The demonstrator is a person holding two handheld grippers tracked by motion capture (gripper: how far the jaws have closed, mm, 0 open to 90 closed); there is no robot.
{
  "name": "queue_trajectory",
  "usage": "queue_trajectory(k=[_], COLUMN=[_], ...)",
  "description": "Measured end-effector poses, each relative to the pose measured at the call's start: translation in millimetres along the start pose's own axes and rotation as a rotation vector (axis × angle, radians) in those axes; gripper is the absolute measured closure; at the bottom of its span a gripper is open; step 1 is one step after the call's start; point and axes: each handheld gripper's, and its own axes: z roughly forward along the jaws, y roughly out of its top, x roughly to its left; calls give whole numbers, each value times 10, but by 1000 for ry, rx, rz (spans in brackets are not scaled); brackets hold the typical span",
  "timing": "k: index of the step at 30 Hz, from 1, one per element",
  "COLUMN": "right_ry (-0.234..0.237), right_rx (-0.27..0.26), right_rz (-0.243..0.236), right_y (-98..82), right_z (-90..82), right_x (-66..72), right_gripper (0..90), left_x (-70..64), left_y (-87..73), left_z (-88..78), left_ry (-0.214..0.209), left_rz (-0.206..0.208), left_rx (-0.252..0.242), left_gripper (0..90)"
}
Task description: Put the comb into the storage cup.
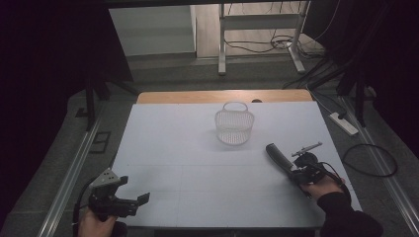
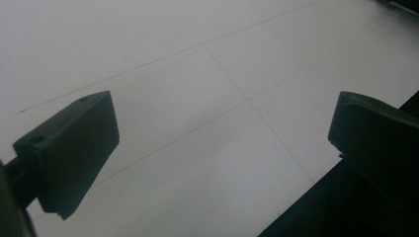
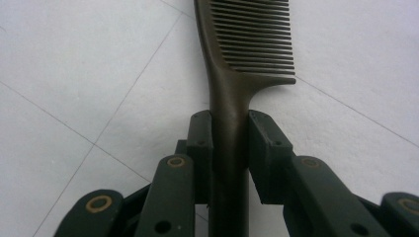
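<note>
Left gripper (image 1: 129, 200): nearest the high camera, at the table's (image 1: 173, 148) near left corner, held in the person's left hand (image 1: 99, 224). Jaws stand wide apart with nothing between them. In the left gripper view the gripper (image 2: 222, 143) shows both jaws far apart over bare white table (image 2: 197, 74), the near edge running under the right-hand jaw.

Right gripper (image 1: 291, 170): at the table's right side, held in the right hand (image 1: 323, 186), dark sleeve (image 1: 346, 217) behind it. Jaws are clamped on a dark comb (image 1: 277, 156). In the right gripper view the gripper (image 3: 230, 148) has both pads pressed against the comb's (image 3: 237, 59) handle, one on each side, just below where the teeth begin. The toothed part extends beyond the jaws, teeth pointing to that view's right.

Comb position: in the high view it points away from the hand toward the table's middle, low over the white surface; contact with the table cannot be told.

Basket (image 1: 234, 124): white mesh, upright, handle raised, at centre far side, apart from the comb.
</note>
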Motion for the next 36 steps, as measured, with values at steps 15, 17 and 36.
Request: queue_trajectory(k=[15, 17, 36], right_ry=[-15, -19, -41], right_rx=[-100, -113, -209], right_rz=[-54, -60, -111], right_y=[13, 13, -36], right_z=[-159, -182, -396], right_x=[59, 69, 176], right_gripper=[724, 724, 724], left_x=[39, 33, 48], left_y=[46, 67, 327], left_z=[27, 32, 187], left_ry=[-32, -30, -75], left_rz=[9, 18, 106], left_rx=[-28, -29, -30], left_gripper=[0, 0, 0])
